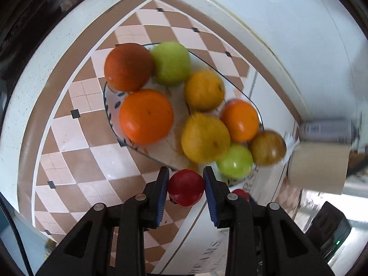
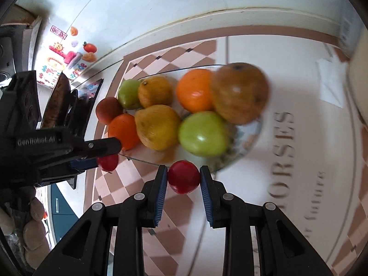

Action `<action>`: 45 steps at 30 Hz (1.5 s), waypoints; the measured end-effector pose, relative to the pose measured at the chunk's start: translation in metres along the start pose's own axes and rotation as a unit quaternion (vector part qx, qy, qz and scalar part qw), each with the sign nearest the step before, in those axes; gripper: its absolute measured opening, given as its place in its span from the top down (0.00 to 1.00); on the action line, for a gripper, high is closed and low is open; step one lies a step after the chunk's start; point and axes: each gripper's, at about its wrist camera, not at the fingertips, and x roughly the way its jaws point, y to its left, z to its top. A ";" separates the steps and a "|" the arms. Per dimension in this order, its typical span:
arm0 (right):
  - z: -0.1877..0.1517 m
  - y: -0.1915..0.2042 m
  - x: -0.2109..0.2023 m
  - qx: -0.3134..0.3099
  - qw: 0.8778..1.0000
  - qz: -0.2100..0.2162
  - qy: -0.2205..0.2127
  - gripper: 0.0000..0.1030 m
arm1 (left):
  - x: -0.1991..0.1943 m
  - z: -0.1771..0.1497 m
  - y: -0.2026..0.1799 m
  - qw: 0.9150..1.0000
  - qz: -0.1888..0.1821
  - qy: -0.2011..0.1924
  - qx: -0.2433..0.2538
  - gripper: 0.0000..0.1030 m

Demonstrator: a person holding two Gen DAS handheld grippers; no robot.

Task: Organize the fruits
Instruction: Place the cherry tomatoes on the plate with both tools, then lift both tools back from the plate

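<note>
Brownish fruit [image 2: 239, 93] motion-blurred, perhaps an apple, tablecloth lettering [image 2: 284, 158] partly cut off

I see a checkered brown-and-pink tablecloth [image 1: 76, 161] with printed lettering [image 2: 284, 161] over the table, a cardboard box [image 1: 318, 165] and a grey can [image 1: 327, 130] at its far edge, a white napkin [image 2: 331, 85], and colourful stickers [image 2: 66, 55] on the wall.
</note>
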 end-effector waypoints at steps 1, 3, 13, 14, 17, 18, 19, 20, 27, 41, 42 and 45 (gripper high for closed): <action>0.002 0.004 0.006 -0.002 1.000 -0.002 0.003 0.70 | 0.002 0.002 0.002 1.000 -0.003 0.002 -0.006 0.73; 0.004 0.008 0.015 -0.007 1.000 -0.004 0.010 0.70 | 0.005 0.010 0.007 1.000 -0.004 0.006 -0.014 0.73; 0.010 0.014 0.038 -0.014 0.999 -0.015 0.026 0.69 | 0.021 0.025 0.010 0.999 0.031 0.021 -0.004 0.72; 0.010 0.014 0.039 -0.012 0.999 -0.015 0.028 0.69 | 0.023 0.025 0.009 0.999 0.034 0.022 -0.002 0.72; 0.011 0.015 0.040 -0.008 0.999 -0.016 0.032 0.68 | 0.024 0.026 0.008 0.999 0.040 0.025 0.004 0.72; 0.011 0.015 0.041 -0.006 0.999 -0.015 0.035 0.64 | 0.025 0.026 0.007 0.999 0.042 0.026 0.005 0.71; 0.011 0.015 0.040 -0.004 0.999 -0.015 0.037 0.61 | 0.028 0.028 0.005 0.999 0.044 0.027 0.005 0.70; 0.011 0.016 0.040 -0.003 0.999 -0.017 0.037 0.59 | 0.028 0.029 0.005 0.999 0.045 0.030 0.003 0.69; 0.006 0.009 0.019 0.011 0.999 -0.026 0.032 0.43 | 0.019 0.030 0.000 0.997 0.074 0.013 0.027 0.68; -0.008 0.015 -0.053 0.016 0.990 -0.135 -0.032 0.08 | -0.035 -0.011 -0.007 0.961 0.197 -0.093 0.168 0.09; -0.011 0.018 -0.058 0.017 0.989 -0.140 -0.038 0.08 | -0.039 -0.013 -0.005 0.960 0.196 -0.095 0.175 0.09; -0.022 0.030 -0.073 0.022 0.986 -0.155 -0.059 0.07 | -0.053 -0.020 -0.002 0.956 0.193 -0.111 0.193 0.09</action>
